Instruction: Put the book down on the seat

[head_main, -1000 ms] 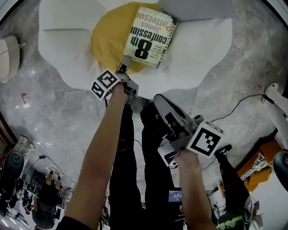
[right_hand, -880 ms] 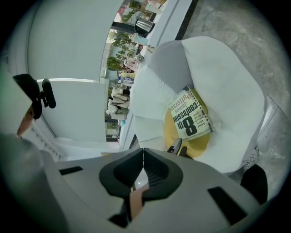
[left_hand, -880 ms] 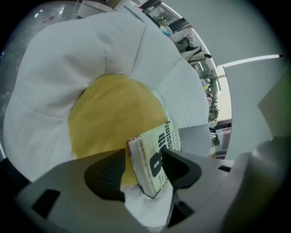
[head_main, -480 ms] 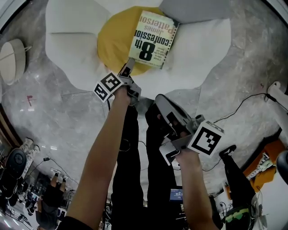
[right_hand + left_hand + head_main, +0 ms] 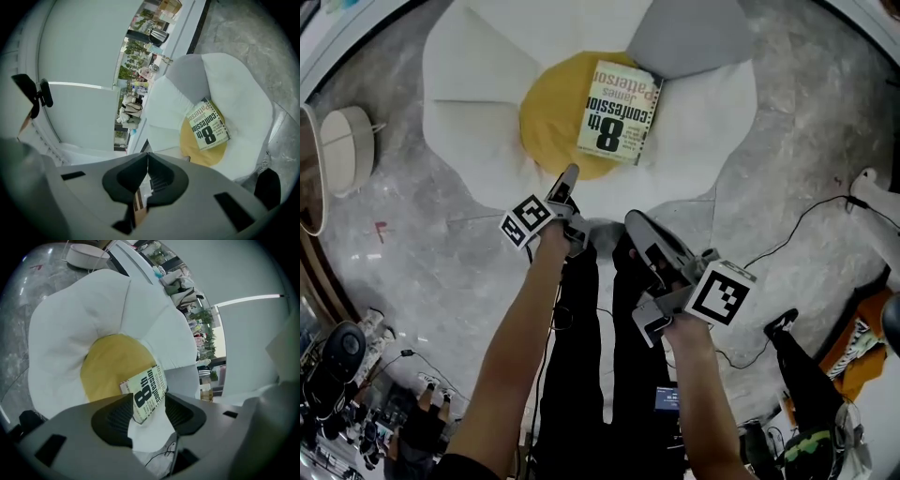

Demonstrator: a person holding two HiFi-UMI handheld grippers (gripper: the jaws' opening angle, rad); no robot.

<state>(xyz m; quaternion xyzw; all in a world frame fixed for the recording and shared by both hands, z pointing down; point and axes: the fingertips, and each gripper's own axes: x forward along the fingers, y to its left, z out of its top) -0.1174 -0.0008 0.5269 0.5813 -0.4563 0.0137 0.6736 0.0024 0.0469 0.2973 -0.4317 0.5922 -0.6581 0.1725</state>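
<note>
A paperback book with a cream cover [image 5: 619,111] lies flat, face up, in the upper middle of the head view. It rests on the round mustard-yellow centre cushion [image 5: 551,127] of a white flower-shaped padded seat [image 5: 478,103]. The cover carries a big black "8th", the word "confession" in black and the author's name in orange-red. From the head view the print reads turned on its side and away from the camera. A row of small dark marks runs along one long edge. The book's left part sits on the yellow cushion and its right part reaches out over a white petal. Its upper right corner is just beside the seat's one grey petal [image 5: 684,37]. Nothing touches the book.

The left gripper [image 5: 566,183] sits below the book in the head view, over the near rim of the seat and clear of the cover. In the left gripper view its claw [image 5: 147,416] stands wide and has just been closing a little. It grips nothing. The book [image 5: 145,392] shows only through the gap, further off on the cushion.

The right gripper [image 5: 636,225] is lower and to the right, over the person's black trousers [image 5: 581,375]. Its claw [image 5: 147,161] is pressed together and empty, and the book [image 5: 208,125] lies well apart at the right of that view.

The seat stands on a grey marbled floor [image 5: 787,141].
</note>
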